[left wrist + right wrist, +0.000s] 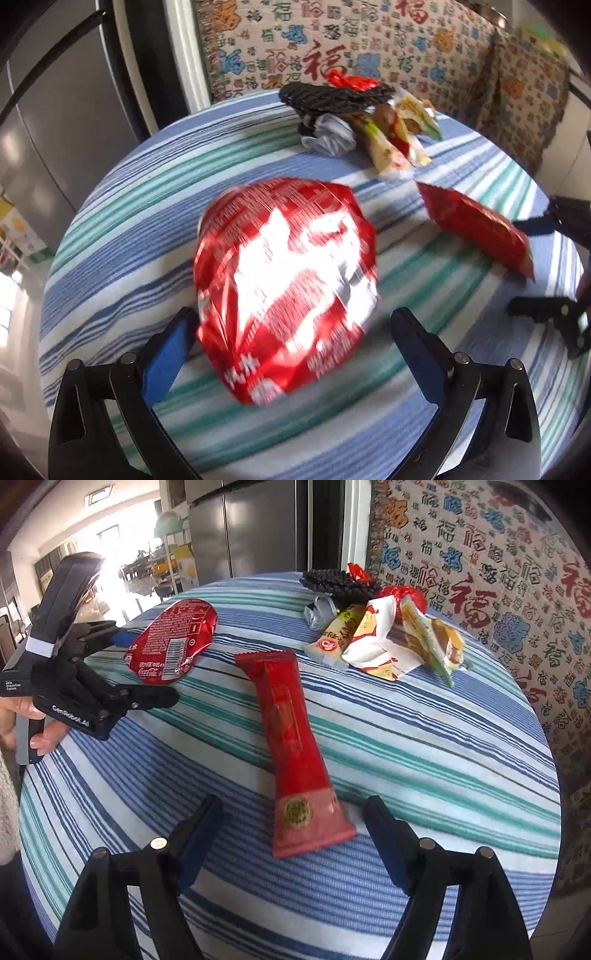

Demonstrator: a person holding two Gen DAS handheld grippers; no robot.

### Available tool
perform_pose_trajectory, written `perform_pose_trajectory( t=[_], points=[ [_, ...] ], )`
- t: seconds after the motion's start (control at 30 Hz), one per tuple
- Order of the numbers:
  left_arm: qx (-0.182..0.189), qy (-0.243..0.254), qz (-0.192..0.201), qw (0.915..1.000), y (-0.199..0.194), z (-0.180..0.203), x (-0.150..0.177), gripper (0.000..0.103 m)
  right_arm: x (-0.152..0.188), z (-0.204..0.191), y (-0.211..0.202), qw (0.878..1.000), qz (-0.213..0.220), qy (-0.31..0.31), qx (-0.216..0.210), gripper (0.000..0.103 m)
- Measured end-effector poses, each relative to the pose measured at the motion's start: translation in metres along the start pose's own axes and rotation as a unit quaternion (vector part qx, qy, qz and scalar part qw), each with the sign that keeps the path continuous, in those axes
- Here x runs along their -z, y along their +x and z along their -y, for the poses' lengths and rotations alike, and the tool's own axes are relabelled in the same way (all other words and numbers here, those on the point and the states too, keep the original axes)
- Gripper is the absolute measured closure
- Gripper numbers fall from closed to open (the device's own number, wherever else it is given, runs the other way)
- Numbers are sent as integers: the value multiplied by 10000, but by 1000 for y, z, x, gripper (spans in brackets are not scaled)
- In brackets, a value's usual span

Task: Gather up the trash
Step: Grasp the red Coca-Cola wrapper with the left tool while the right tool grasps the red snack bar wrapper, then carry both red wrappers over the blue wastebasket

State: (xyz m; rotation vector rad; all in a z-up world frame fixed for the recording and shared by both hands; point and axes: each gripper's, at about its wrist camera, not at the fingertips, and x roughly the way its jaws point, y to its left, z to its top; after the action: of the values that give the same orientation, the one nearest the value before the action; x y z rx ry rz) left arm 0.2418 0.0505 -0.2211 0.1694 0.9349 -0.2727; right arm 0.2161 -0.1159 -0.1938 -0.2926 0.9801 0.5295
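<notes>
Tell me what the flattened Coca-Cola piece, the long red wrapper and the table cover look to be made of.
Coca-Cola piece: glossy printed film or thin metal, judging by its bright glare; which one is unclear.
Long red wrapper: plastic film, duller sheen, crimped zigzag end.
Table cover: woven striped cloth, matte, with visible ribbed texture.

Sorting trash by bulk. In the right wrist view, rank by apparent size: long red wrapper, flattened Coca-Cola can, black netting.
1. long red wrapper, though nearest the camera, which inflates it.
2. flattened Coca-Cola can.
3. black netting, farthest and partly hidden by the pile, so true size is unsure.
</notes>
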Motion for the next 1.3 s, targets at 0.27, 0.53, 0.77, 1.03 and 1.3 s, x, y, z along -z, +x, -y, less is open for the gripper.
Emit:
perform_pose_trajectory(
  t=[0.27, 0.53, 0.77, 1.03, 1.3],
  points=[
    [-276, -91, 116, 9995, 2, 3, -9, 13, -17, 6, -3, 9989, 301, 243, -271, 58],
    [-129, -29, 320, 9994, -17, 9, 2, 15, -10, 13, -27, 9949, 448, 855, -307, 87],
    [319, -70, 531, 9981, -41, 28, 0, 15, 15, 29, -43, 9925, 361, 1162, 132, 89],
    [511, 179, 465, 9975, -37, 66, -5, 15, 39, 32, -32, 9925, 130, 1102, 506, 79],
    [639, 278, 412, 9967, -35, 81, -5, 15, 37, 40, -40, 9895, 271, 1366, 385, 90]
  ],
)
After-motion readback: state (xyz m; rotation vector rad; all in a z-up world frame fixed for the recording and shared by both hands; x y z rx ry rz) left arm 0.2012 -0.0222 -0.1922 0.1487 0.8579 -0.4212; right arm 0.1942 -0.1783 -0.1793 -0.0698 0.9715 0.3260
